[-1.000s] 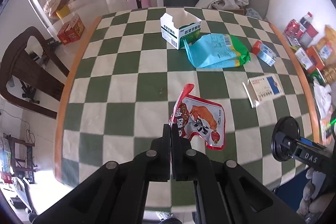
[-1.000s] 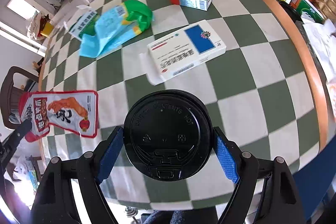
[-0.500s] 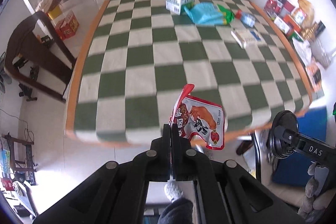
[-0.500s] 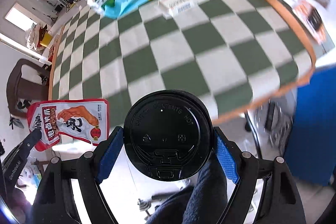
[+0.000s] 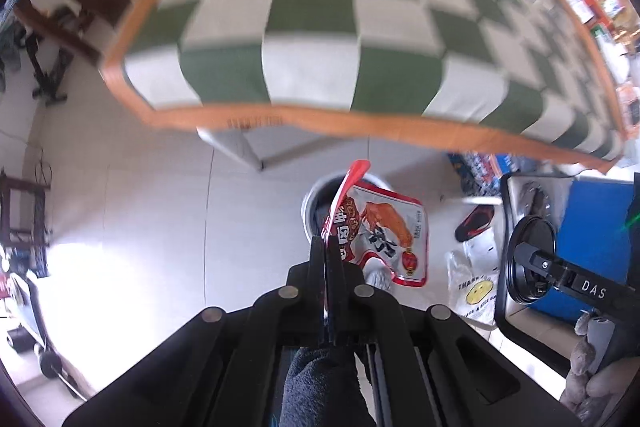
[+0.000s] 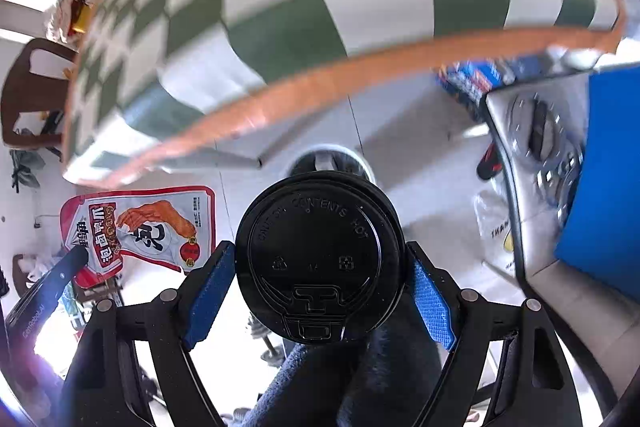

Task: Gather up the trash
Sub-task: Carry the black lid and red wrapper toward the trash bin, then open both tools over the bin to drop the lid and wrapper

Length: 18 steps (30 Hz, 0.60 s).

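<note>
1. Red-and-white foil marks the snack wrapper [image 5: 378, 231] that we hold in the left gripper [image 5: 329, 247], just below the middle of the left wrist view; the fingers are pressed fully together on its left edge, and the rest of the pack fans out to the right.
2. We see the same wrapper [image 6: 140, 227] at the lower left of the right wrist view, with the left gripper's dark tip on its bottom corner.
3. Our right gripper [image 6: 320, 267] clamps a black plastic cup lid [image 6: 318, 259] between its blue-padded fingers [image 6: 210, 291], one pad on each side of the rim; the lid faces the camera at the lower centre of the frame.
4. From the left wrist view, the lid [image 5: 528, 259] appears edge-on at the right of the frame, carried by a gloved hand [image 5: 596, 367].
5. We find a round white bin [image 5: 316, 203] on the pale tiled floor [image 5: 160, 227], partly hidden behind the wrapper; in the right wrist view its rim [image 6: 360, 163] peeks out just above the lid.
6. Filling the upper part of both frames is the green-and-white checked counter [image 5: 312, 27] with its orange edge, blurred.
7. At the lower right of the left wrist view a white bag with a yellow smiley face [image 5: 476, 287] lies on the floor.
</note>
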Each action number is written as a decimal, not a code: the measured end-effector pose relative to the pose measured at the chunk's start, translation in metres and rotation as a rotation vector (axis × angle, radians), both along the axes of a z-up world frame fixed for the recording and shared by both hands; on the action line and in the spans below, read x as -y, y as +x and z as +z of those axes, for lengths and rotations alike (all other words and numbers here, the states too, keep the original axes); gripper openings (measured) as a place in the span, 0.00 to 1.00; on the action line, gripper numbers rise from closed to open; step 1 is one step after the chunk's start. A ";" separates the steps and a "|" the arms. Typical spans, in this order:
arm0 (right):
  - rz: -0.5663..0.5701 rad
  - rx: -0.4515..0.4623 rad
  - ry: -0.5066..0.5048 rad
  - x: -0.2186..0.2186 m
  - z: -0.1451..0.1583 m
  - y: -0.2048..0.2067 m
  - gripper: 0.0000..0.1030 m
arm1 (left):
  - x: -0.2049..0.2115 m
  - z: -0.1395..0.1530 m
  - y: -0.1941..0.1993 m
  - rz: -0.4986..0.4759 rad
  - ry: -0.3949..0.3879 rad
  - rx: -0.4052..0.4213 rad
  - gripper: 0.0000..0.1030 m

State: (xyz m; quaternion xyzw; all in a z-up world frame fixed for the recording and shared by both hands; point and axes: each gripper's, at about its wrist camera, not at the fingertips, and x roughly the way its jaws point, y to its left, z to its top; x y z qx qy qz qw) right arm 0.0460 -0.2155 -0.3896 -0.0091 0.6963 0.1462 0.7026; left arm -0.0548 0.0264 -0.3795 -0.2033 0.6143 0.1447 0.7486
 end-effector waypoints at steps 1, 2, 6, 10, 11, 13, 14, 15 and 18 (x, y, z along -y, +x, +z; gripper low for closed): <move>0.002 -0.012 -0.009 0.001 -0.014 -0.001 0.82 | 0.001 -0.014 0.001 0.003 -0.011 -0.011 0.00; 0.001 -0.023 -0.020 0.002 -0.033 -0.002 0.82 | 0.002 -0.037 0.004 0.011 -0.021 -0.033 0.00; -0.007 -0.061 -0.040 0.003 -0.096 -0.001 0.82 | 0.004 -0.111 0.016 0.043 -0.065 -0.083 0.00; -0.012 -0.083 -0.051 -0.001 -0.172 0.006 0.82 | 0.006 -0.191 0.032 0.063 -0.119 -0.126 0.00; -0.013 -0.086 -0.054 -0.004 -0.191 0.009 0.82 | 0.007 -0.216 0.039 0.059 -0.139 -0.140 0.00; -0.011 -0.100 -0.047 -0.010 -0.226 0.015 0.82 | 0.011 -0.248 0.048 0.048 -0.150 -0.153 0.02; -0.008 -0.101 -0.048 -0.013 -0.246 0.018 0.82 | 0.014 -0.262 0.052 0.039 -0.154 -0.162 0.02; -0.006 -0.106 -0.045 -0.015 -0.259 0.021 0.82 | 0.015 -0.271 0.057 0.029 -0.160 -0.168 0.04; 0.006 -0.125 -0.038 -0.025 -0.308 0.031 0.83 | 0.018 -0.305 0.066 0.010 -0.156 -0.210 0.04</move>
